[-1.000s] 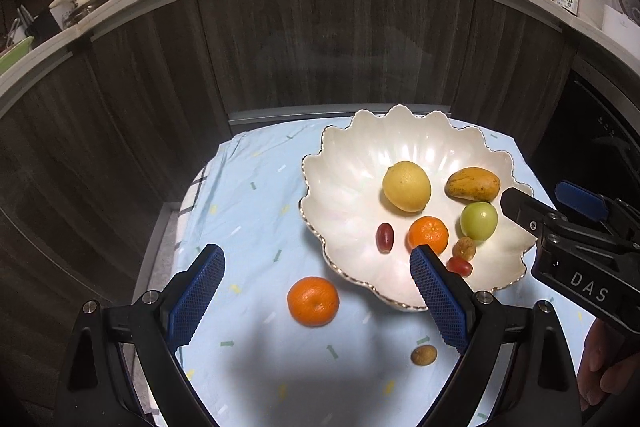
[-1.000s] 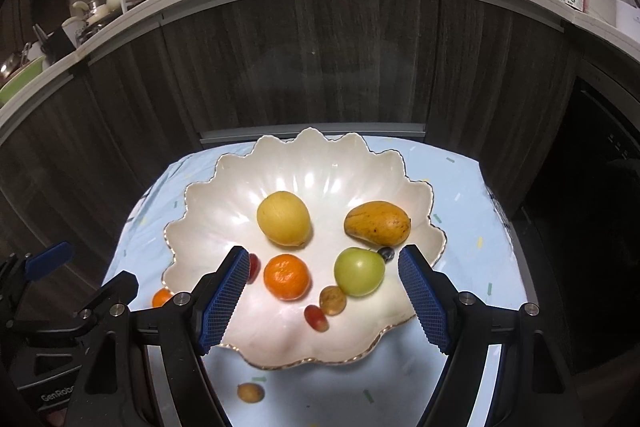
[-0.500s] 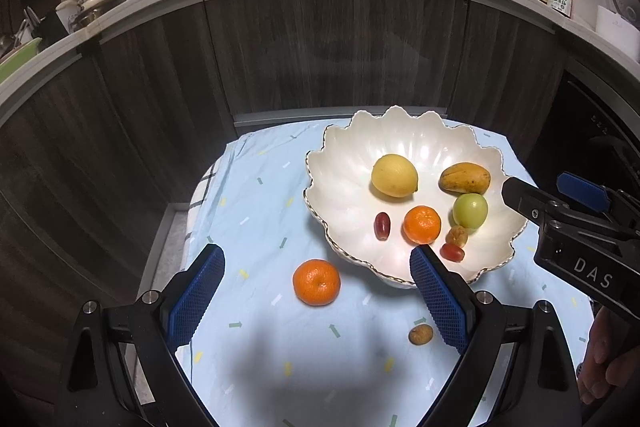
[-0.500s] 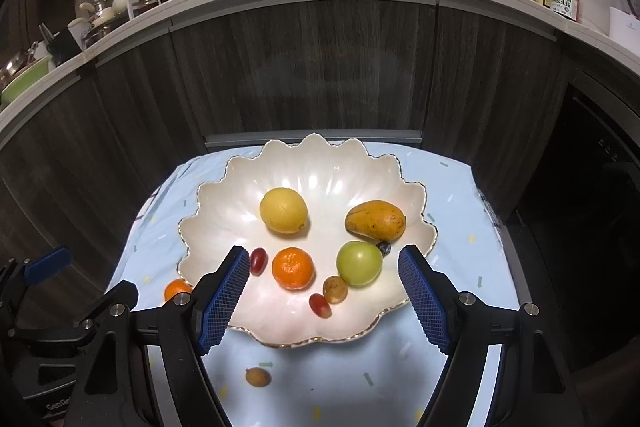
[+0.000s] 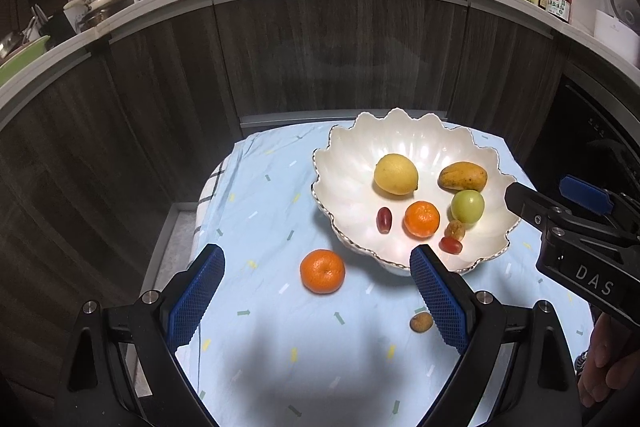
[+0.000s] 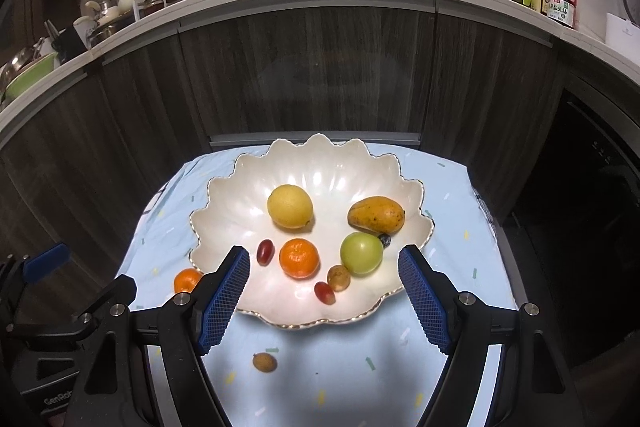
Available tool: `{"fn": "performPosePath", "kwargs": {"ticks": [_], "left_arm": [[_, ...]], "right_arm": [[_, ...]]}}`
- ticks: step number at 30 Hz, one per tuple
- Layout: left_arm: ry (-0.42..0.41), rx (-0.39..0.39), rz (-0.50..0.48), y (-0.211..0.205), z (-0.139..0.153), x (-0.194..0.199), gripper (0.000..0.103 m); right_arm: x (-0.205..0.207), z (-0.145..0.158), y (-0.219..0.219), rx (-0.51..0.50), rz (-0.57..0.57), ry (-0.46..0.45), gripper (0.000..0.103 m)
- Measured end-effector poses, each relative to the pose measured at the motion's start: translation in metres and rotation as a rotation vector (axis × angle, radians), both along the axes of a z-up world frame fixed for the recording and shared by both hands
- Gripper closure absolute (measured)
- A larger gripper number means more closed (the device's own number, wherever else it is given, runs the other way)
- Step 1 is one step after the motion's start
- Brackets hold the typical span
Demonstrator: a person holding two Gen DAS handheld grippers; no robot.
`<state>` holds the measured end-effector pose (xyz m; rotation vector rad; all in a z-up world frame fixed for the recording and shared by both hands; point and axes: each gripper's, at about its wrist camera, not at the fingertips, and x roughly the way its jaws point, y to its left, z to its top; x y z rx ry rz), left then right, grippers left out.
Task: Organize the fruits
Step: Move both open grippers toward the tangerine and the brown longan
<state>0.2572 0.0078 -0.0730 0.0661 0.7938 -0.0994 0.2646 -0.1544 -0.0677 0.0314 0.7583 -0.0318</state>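
Both wrist fisheyes look steeply down from near, facing the cabinets; both share the scalloped bowl [image 5: 404, 147] [image 6: 320, 163] at the tabletop's [image 5: 280, 347] [image 6: 448, 267] far edge.

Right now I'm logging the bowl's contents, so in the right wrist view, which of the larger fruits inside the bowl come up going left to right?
Yellow lemon → orange tangerine → green fruit → mango, all in the white scalloped bowl.

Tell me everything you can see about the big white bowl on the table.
The bowl is wide and shallow with a scalloped, shell-like rim edged in a thin gold line. It looks like glossy ceramic and reflects the light. It sits upright on the pale blue cloth, towards the far side. Inside lie several fruits, loosely spread. Neither gripper touches it.
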Motion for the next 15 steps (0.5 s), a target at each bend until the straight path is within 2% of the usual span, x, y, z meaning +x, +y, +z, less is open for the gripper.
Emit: {"fn": "performPosePath", "kwargs": {"ticks": [15], "left_arm": [[0.011,0.008,0.001,0.005,-0.016,-0.011,0.008]], "right_arm": [[-0.016,-0.013,0.006,-0.008,0.017,0.025,0.026]]}}
